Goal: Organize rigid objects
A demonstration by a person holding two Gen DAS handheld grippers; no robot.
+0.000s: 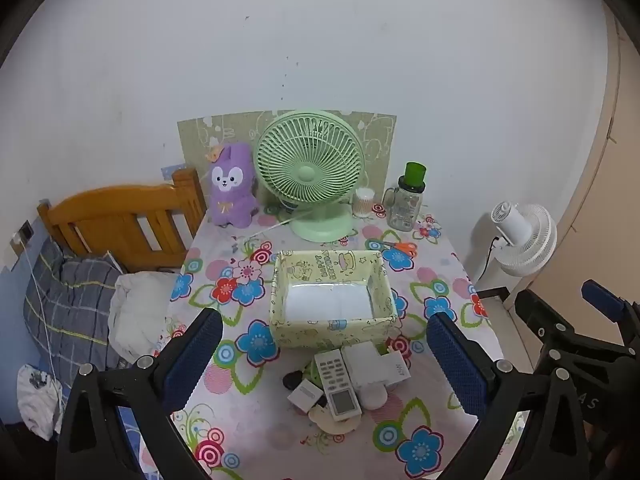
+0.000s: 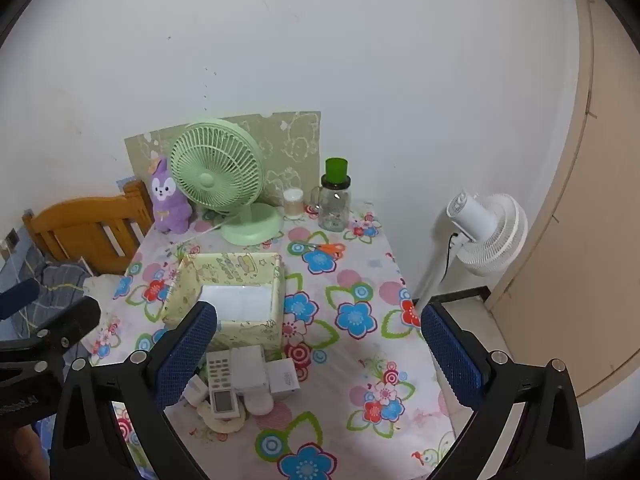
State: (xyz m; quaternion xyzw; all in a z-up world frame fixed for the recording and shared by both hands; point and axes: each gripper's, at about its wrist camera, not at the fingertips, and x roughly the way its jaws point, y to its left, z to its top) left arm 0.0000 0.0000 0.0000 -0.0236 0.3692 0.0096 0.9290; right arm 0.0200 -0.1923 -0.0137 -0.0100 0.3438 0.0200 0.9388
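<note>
A pale green patterned box (image 1: 332, 328) (image 2: 248, 330) stands open and holds nothing on the floral table. In front of it lies a pile of small items: a white remote control (image 1: 337, 384) (image 2: 220, 384), white boxes (image 1: 376, 364) (image 2: 250, 366), a small white adapter (image 1: 305, 395) (image 2: 283, 376), a white round piece (image 2: 259, 403) and a dark object (image 1: 292, 380). My left gripper (image 1: 326, 356) is open, above the table, straddling the pile. My right gripper (image 2: 318, 350) is open, held to the right of the pile. Both hold nothing.
At the back stand a green desk fan (image 1: 310, 176) (image 2: 218, 176), a purple plush (image 1: 232, 186) (image 2: 168, 200), a cotton-swab jar (image 1: 363, 202), a green-lidded glass jar (image 1: 406, 200) (image 2: 335, 196) and orange scissors (image 1: 402, 247) (image 2: 328, 249). A bed (image 1: 120, 224) is left, a white floor fan (image 2: 486, 232) right.
</note>
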